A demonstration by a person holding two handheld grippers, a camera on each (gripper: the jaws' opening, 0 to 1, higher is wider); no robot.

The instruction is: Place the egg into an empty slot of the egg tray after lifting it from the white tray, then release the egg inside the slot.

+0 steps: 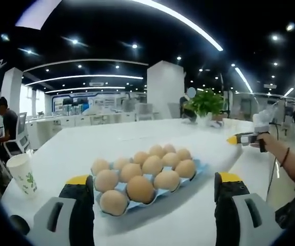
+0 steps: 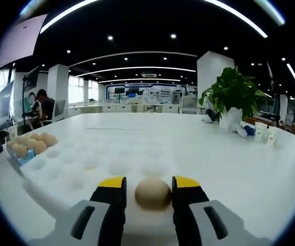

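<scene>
A tan egg (image 2: 153, 193) sits between the yellow-tipped jaws of my right gripper (image 2: 149, 183), which is shut on it at the near edge of the dimpled white tray (image 2: 85, 159). The blue egg tray (image 1: 201, 168) lies on the white table ahead of my left gripper (image 1: 154, 179), with several tan eggs (image 1: 140, 188) in it. That gripper stands open, its jaws wide apart on either side of the tray's near end. The blue egg tray (image 2: 23, 156) appears again at far left in the right gripper view. A person's hand holds my right gripper (image 1: 246, 137) at far right in the left gripper view.
A paper cup (image 1: 23, 174) stands at the table's left edge. At the far end are a potted plant (image 2: 234, 92), also seen as the plant (image 1: 206, 102), and small cups (image 2: 265, 132). A person (image 2: 43, 105) sits at a desk behind.
</scene>
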